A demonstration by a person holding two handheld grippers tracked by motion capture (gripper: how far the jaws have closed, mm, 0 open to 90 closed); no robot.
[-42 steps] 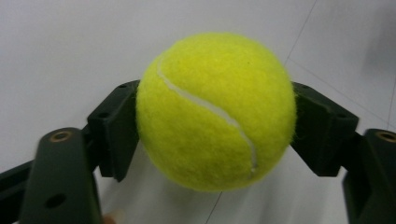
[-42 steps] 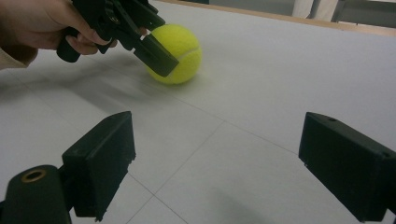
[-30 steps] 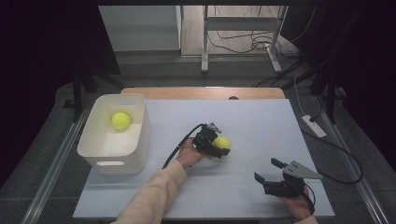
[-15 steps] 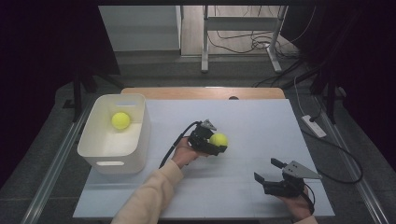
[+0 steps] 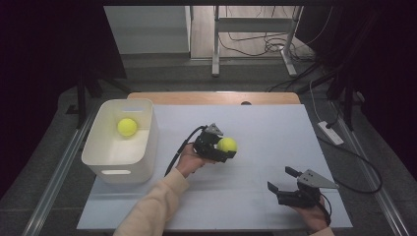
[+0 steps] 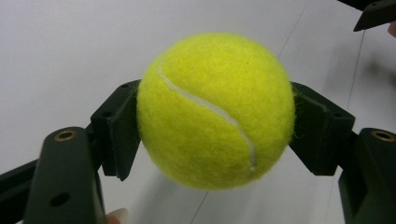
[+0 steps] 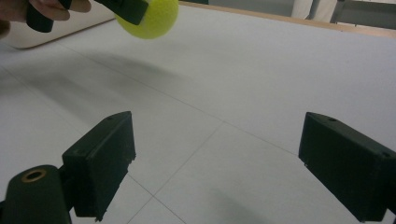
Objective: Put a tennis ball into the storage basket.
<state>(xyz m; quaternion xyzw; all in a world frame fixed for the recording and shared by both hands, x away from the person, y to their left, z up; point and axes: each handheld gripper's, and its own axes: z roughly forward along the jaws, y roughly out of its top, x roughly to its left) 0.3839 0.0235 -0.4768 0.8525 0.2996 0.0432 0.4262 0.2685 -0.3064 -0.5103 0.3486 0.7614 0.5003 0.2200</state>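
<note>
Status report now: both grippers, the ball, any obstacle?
Left gripper shut on ball, off the table. Right gripper open, empty. Bin holds a second ball. Path to bin clear.

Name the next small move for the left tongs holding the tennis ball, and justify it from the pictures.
Probably carry it left toward the white bin. The left tongs grip a tennis ball clear of the table, and the bin already holds another ball. The right tongs sit open and idle.
</note>
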